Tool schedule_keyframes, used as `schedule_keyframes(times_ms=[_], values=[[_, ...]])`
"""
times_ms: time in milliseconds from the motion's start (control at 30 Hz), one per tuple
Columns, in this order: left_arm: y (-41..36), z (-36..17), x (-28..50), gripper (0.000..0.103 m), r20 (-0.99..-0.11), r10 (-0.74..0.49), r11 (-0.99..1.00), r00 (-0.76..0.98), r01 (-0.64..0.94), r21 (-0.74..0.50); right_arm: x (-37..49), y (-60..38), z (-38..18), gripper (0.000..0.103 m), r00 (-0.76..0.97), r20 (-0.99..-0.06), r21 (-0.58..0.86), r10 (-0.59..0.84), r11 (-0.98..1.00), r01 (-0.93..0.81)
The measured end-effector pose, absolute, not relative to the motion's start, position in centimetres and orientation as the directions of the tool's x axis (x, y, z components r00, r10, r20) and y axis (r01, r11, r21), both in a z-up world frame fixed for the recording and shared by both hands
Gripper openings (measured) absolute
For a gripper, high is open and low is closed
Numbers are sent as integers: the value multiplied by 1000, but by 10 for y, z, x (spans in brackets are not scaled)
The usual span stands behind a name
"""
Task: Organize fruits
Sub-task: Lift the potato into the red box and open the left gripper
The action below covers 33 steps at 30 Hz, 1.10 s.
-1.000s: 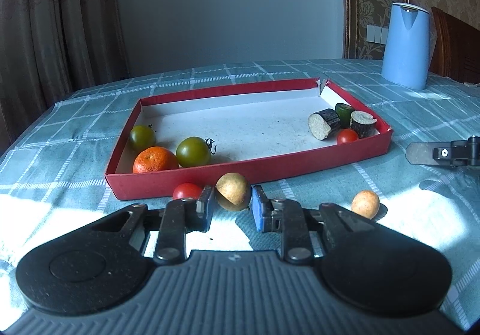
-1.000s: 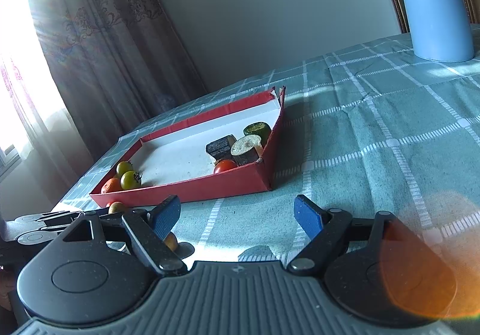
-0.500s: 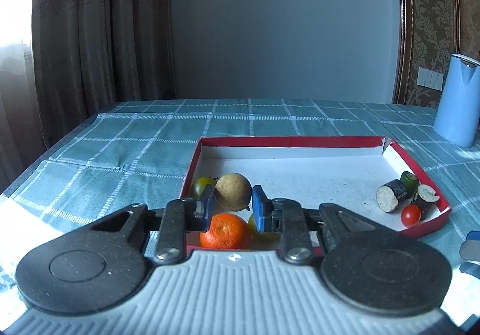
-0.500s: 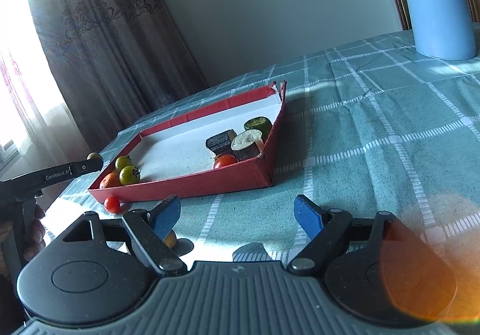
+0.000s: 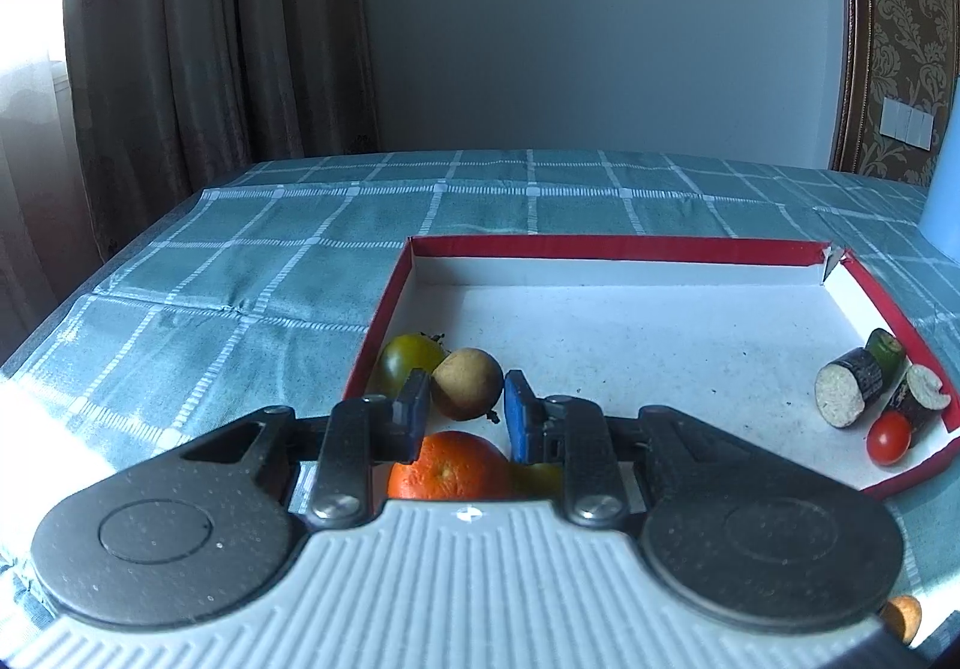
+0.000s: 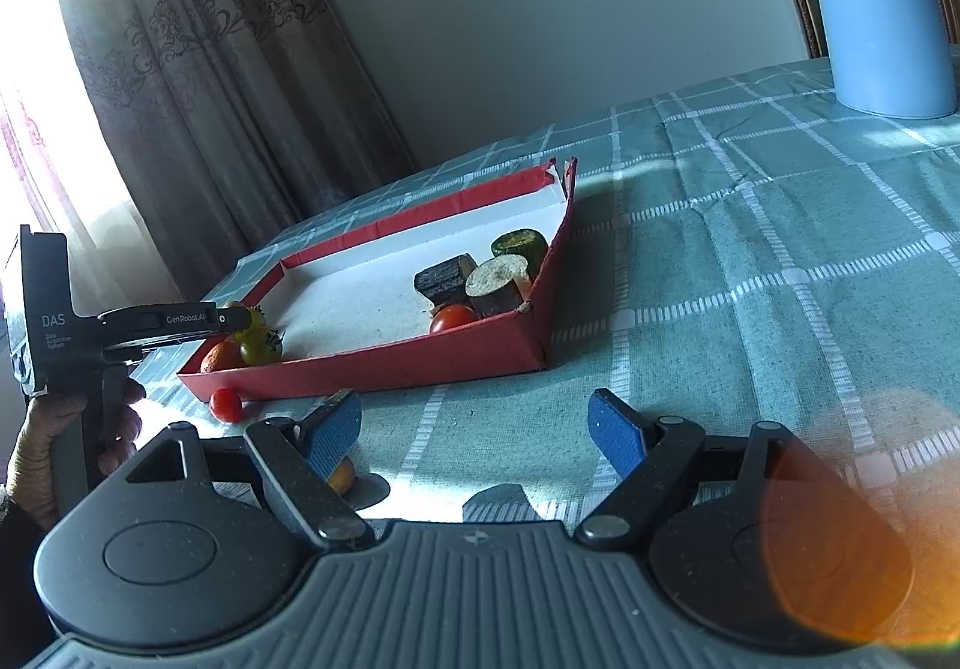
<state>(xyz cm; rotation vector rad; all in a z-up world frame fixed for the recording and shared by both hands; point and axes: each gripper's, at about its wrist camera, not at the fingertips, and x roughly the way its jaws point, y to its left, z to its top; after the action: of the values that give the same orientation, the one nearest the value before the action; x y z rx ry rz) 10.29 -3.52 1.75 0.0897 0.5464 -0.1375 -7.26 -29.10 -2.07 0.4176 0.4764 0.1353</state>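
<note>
My left gripper is shut on a small tan round fruit and holds it above the left end of the red tray. Below it lie an orange and a green tomato. In the right wrist view the left gripper reaches over the tray's left corner. My right gripper is open and empty, low over the tablecloth in front of the tray. A small orange fruit lies partly hidden behind its left finger. A red cherry tomato lies outside the tray.
At the tray's right end lie dark cut vegetable pieces and a red cherry tomato. A blue kettle stands at the far right of the checked tablecloth. Curtains hang at the left.
My left gripper has lifted the tan fruit off the tablecloth and carried it over the tray's left end, then lowered nearer the fruits there. My right gripper has stayed still and open.
</note>
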Motion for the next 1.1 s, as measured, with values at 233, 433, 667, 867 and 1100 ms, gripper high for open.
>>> schedule_keyframes(times_ms=[233, 433, 667, 867, 1100], values=[[-37, 12, 104, 24, -526, -83, 987, 846, 141, 71, -73, -291, -21, 83, 882, -417, 420, 222, 907, -30], [-38, 13, 97, 24, -509, -77, 986, 857, 142, 90, -73, -291, -21, 83, 881, -417, 420, 222, 907, -30], [-36, 19, 77, 30, -471, -67, 985, 880, 135, 111, -72, -291, -22, 83, 880, -420, 421, 222, 907, -27], [-24, 28, 50, 64, -398, -30, 987, 917, 90, 131, -72, -292, -23, 83, 879, -422, 424, 224, 905, -27], [-6, 26, 23, 90, -362, 15, 990, 932, 37, 137, -73, -293, -23, 83, 880, -420, 424, 223, 905, -27]])
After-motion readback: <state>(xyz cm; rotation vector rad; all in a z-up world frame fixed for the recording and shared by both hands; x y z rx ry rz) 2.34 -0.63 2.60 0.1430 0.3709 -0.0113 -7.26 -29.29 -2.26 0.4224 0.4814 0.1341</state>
